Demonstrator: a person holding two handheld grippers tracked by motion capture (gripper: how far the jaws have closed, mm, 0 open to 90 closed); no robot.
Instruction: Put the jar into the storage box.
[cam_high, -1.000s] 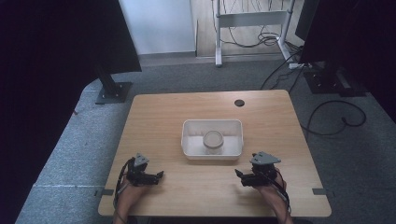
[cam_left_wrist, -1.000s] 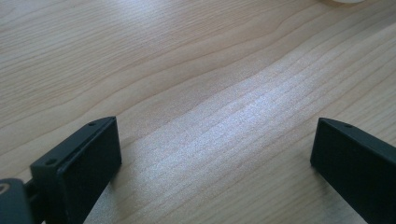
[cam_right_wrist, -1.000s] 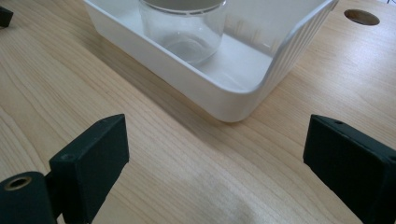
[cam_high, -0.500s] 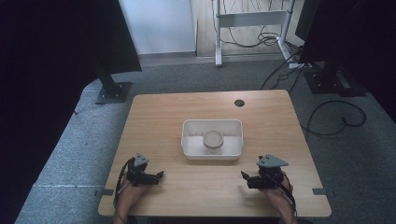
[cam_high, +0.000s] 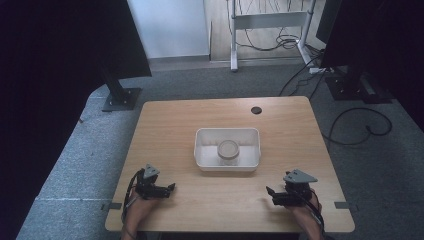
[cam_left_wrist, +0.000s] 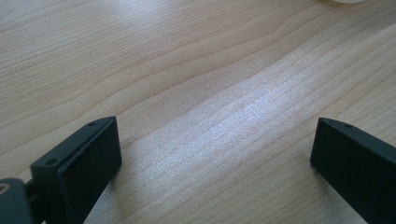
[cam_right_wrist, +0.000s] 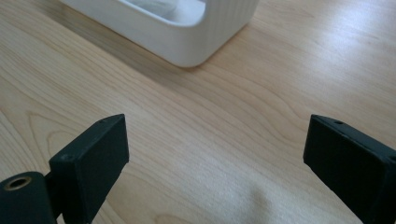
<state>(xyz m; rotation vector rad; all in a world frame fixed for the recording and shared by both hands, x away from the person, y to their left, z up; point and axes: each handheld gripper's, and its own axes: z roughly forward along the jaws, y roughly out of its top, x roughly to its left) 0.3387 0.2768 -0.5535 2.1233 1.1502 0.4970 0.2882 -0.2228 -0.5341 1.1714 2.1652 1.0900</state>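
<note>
Your left hand-held gripper (cam_high: 169, 188) and right hand-held gripper (cam_high: 271, 196) rest at the counter's (cam_high: 165, 125) near edge, jaws spread wide, empty. Farther off, mid-counter, the white tray (cam_high: 202, 159) holds what looks like a lidded jar (cam_high: 228, 149). Approach from above, straddling the jar squarely.

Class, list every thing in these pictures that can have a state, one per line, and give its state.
Left gripper: open, jaws wide apart, empty, low over the table.
Right gripper: open, jaws wide apart, empty, near the tray's corner.
Tray: upright on the table, holding one jar.
Jar: upright inside the tray, light lid on.
Table hole: dark, uncovered.
</note>
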